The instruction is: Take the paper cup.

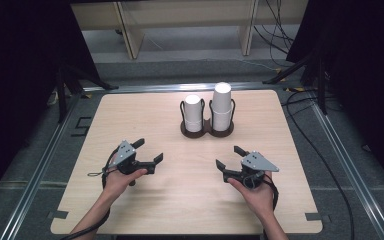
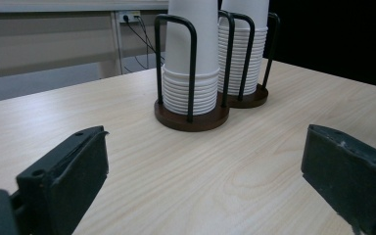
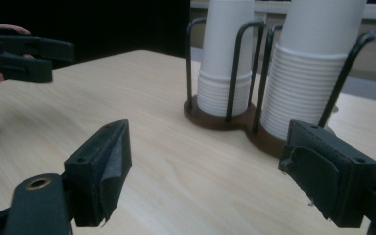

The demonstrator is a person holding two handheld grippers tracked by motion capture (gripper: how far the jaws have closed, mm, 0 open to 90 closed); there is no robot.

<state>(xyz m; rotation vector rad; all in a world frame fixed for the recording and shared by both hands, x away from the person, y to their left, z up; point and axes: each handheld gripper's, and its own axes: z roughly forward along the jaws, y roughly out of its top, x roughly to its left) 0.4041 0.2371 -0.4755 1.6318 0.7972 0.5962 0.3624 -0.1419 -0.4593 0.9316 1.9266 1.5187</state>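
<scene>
Two hand-held black two-jaw grippers over a pale wooden table top (image 1: 145,210) with rounded corners. Left gripper (image 1: 149,151), at about 8 o'clock from the table's middle, is carried in the person's left hand (image 1: 120,179); its jaws stand spread wide with nothing between them, pointing toward 2 o'clock. Right gripper (image 1: 231,156), at about 4 o'clock, is carried in the right hand (image 1: 256,192); its jaws are likewise spread and bare, pointing toward 10 o'clock. Each gripper bears one grey three-cornered plate on top.

At 12 o'clock, well apart from both grippers, stands one dark brown double-disc cup holder with black wire hoops (image 1: 207,131). It holds two stacks of white paper cups, set rim down: the shorter stack (image 1: 193,112) in the left ring, the taller stack (image 1: 221,104) in the right ring, the two just beside each other. In the left gripper view the holder (image 2: 191,120) lies ahead between the jaws; in the right gripper view the two stacks rise at 1 o'clock, and the other gripper shows at 10 o'clock.
</scene>
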